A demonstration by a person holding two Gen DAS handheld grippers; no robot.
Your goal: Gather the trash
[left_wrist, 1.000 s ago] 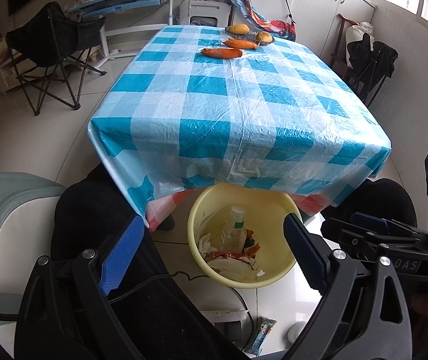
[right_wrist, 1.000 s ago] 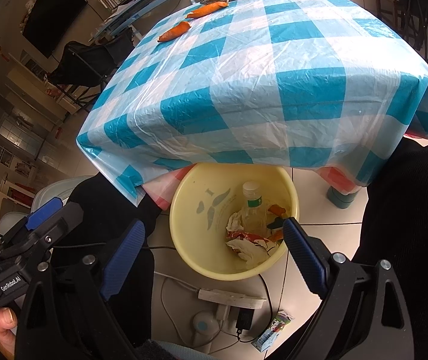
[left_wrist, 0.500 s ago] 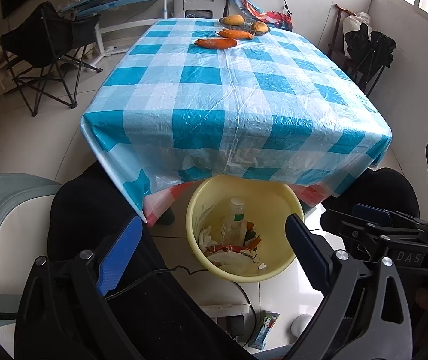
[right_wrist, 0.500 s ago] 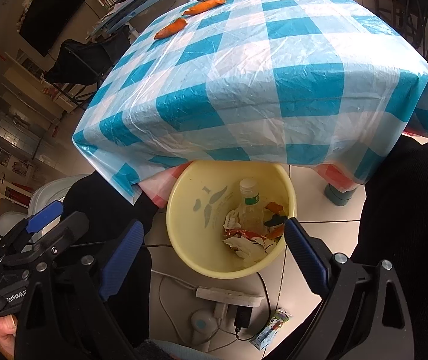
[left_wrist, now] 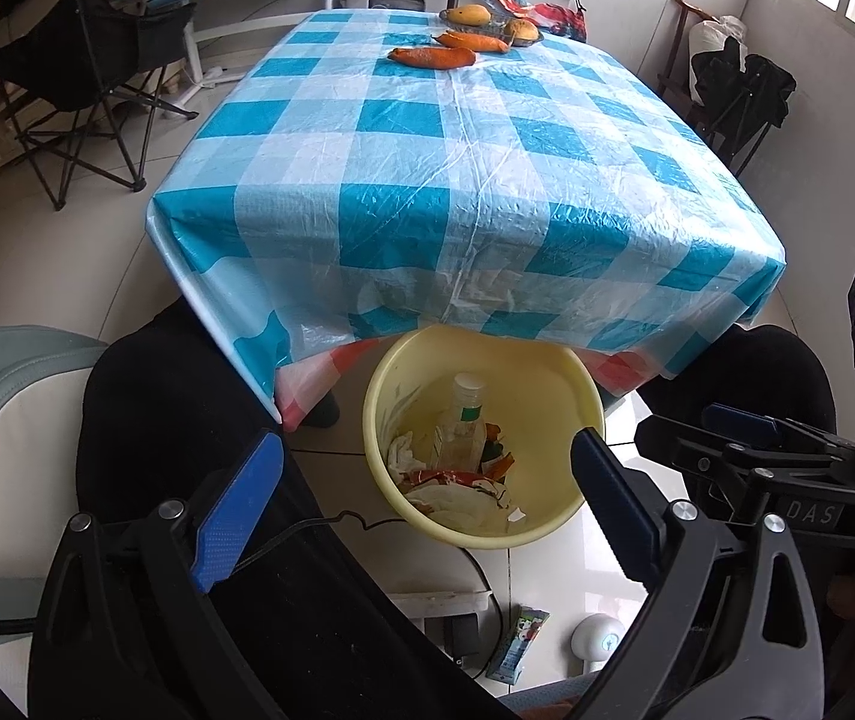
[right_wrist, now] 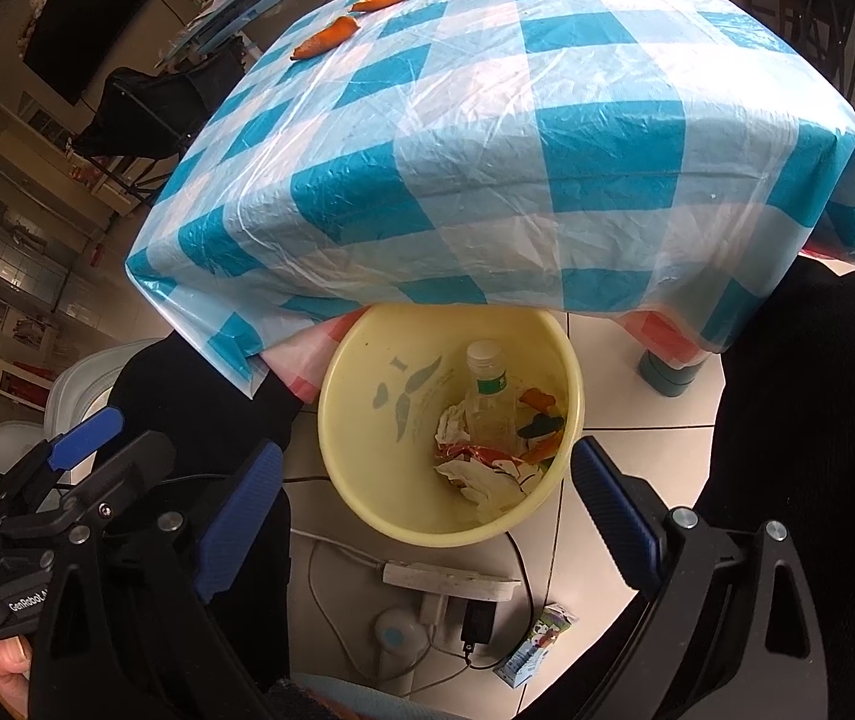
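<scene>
Trash sits gathered in the yellow basin (left_wrist: pixel 571 384) on the floor, tucked half under the near edge of the bench. From my left tongs (left_wrist: pixel 421 504) I look straight down into it; both blue pads are wide apart with nothing between them. My right tongs (right_wrist: pixel 421 510) are spread just as wide and equally bare, hanging over the same basin from the other side.

Inside the basin I make out a clear plastic bottle (right_wrist: pixel 487 402) with a white cap and green label, lying tilted against the far wall. Beside it lies a crumpled white tissue (left_wrist: pixel 406 450), a red-and-white wrapper (right_wrist: pixel 475 456) across the bottom, and orange and dark scraps (right_wrist: pixel 541 420) to the right of the bottle.

On the floor nearer me, outside the basin, are a white power strip (right_wrist: pixel 451 579) and a small printed carton (right_wrist: pixel 535 645).

Beyond, the blue-and-white checked tablecloth (left_wrist: pixel 463 138) covers the bench. At its far end lie two carrots (left_wrist: pixel 433 57), and behind them a shallow basket of yellow fruit (left_wrist: pixel 487 21).
</scene>
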